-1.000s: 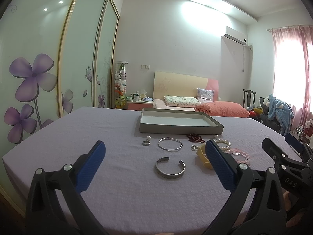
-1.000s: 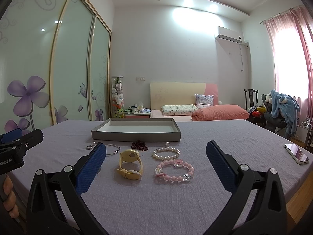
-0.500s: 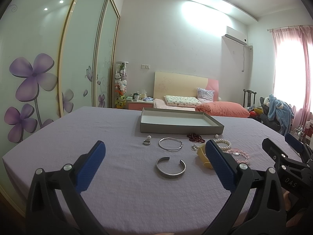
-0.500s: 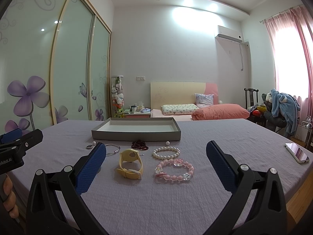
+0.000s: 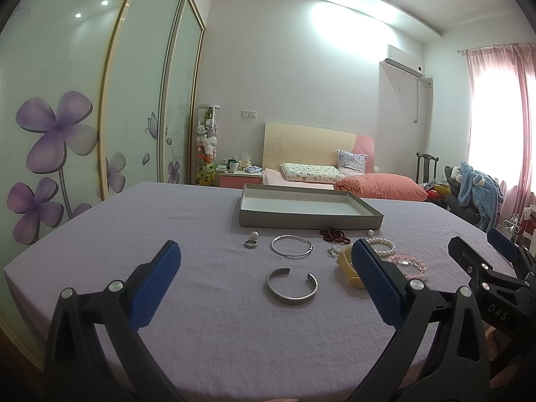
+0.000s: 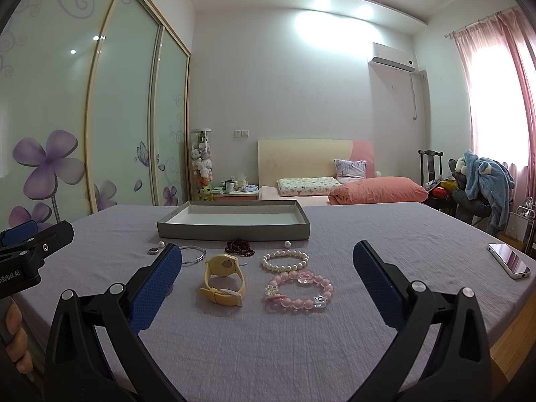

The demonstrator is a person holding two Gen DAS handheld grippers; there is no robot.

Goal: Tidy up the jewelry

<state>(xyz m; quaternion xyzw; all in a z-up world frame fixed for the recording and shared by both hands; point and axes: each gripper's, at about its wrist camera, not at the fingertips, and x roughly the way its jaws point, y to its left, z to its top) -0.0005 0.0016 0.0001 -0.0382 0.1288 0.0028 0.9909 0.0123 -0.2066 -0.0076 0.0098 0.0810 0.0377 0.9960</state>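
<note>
Nothing is picked up yet: the left gripper (image 5: 264, 288) and right gripper (image 6: 268, 284) both hover with jaws spread wide and empty above the lilac cloth. The open silver cuff bangle (image 5: 292, 288) lies below the shallow grey cardboard tray (image 5: 310, 222), apparently the first pick.

Jewelry (image 6: 288, 261) before tray (image 6: 234, 232), phone (image 6: 509, 260) right
</note>
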